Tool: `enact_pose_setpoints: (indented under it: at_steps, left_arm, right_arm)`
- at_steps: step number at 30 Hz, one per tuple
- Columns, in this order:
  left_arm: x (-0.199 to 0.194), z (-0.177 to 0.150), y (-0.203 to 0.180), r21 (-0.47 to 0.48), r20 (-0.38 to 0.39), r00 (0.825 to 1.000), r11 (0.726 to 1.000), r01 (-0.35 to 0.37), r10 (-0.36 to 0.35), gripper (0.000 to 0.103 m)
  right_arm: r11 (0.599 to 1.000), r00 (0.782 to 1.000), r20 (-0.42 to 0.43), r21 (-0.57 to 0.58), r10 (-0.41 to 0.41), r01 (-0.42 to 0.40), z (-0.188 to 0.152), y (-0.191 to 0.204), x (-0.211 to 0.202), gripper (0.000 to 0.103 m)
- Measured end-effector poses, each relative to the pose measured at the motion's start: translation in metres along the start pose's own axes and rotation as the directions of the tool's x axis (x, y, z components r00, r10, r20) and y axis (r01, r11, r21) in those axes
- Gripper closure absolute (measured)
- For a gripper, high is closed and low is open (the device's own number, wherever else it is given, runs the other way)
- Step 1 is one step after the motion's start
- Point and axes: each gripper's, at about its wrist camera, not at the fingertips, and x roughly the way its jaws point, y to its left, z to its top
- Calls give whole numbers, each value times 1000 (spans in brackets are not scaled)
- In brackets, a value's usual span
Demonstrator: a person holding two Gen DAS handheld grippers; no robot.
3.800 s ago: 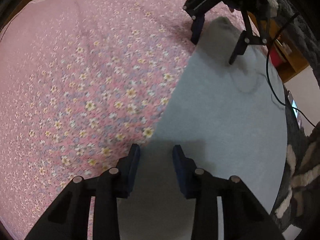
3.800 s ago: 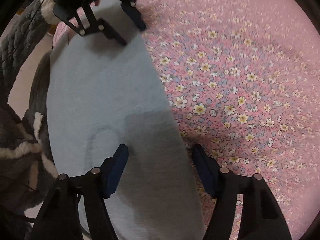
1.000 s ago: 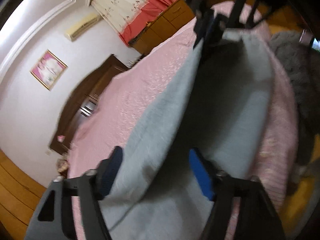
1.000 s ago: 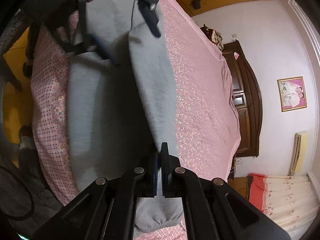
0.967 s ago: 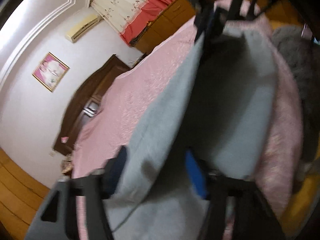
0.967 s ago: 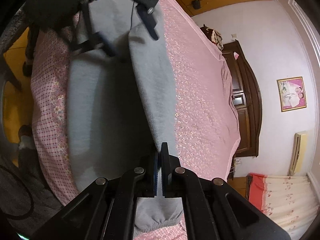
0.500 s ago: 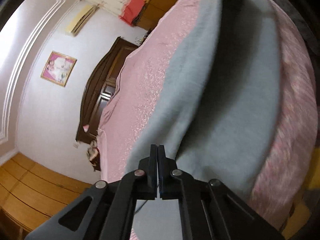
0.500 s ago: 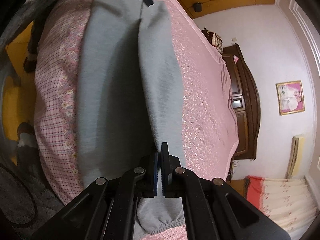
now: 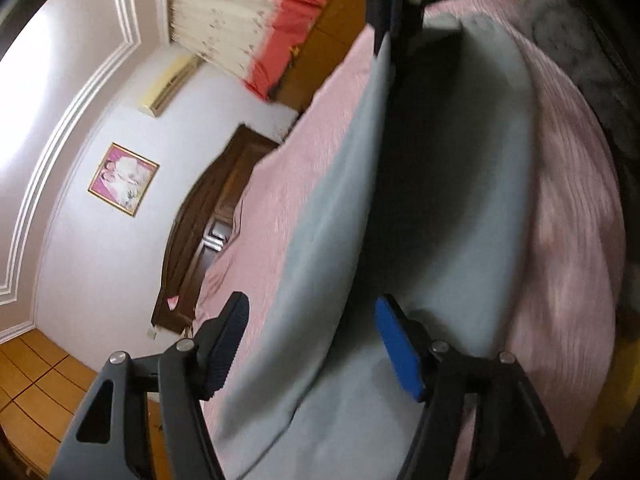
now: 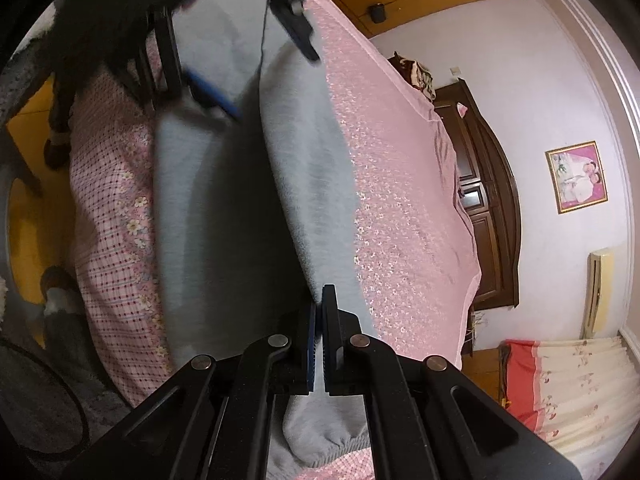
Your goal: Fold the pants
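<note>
Light grey pants lie along the edge of a pink floral bed, with one long edge raised into a ridge. My left gripper is open, its fingers on either side of that raised fold. My right gripper is shut on the pants at the other end and holds the fold up. The right gripper shows at the top of the left wrist view. The left gripper shows open at the top of the right wrist view. An elastic cuff hangs below my right fingers.
The bed's checked side drops to an orange floor. A dark wooden headboard and a framed picture are on the far wall. Curtains hang beyond. A grey fleece sleeve is at the frame edge.
My left gripper was shut on the pants' fold half a second ago and is now open. My right gripper has stayed shut on the pants.
</note>
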Motion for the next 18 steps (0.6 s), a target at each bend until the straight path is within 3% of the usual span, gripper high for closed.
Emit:
enact_pose_setpoints:
  at_steps: [2, 3, 4, 15, 17, 18]
  left_arm:
    - [15, 8, 0, -10, 1, 1000, 1000, -18, 18, 44]
    - [19, 9, 1, -4, -8, 1000, 1000, -26, 26, 63]
    - [25, 8, 2, 14, -30, 998, 998, -60, 61, 68]
    - [35, -32, 36, 31, -134, 979, 988, -149, 152, 68]
    - [31, -30, 34, 43, -123, 979, 986, -160, 164, 75]
    - [30, -31, 32, 48, -121, 978, 985, -164, 168, 94]
  right_arm:
    - [1000, 1000, -1, -1, 0, 0, -2, 0, 0, 100]
    - [1000, 1000, 0, 1, -1, 1, -3, 0, 0, 100]
    - [1000, 1000, 2, 9, 0, 0, -4, -2, 0, 100]
    - [999, 1000, 3, 34, 8, -9, -5, -1, 7, 100]
    - [999, 1000, 2, 35, 10, -10, -5, 0, 7, 100]
    - [999, 1000, 1, 35, 11, -11, -4, 2, 8, 100]
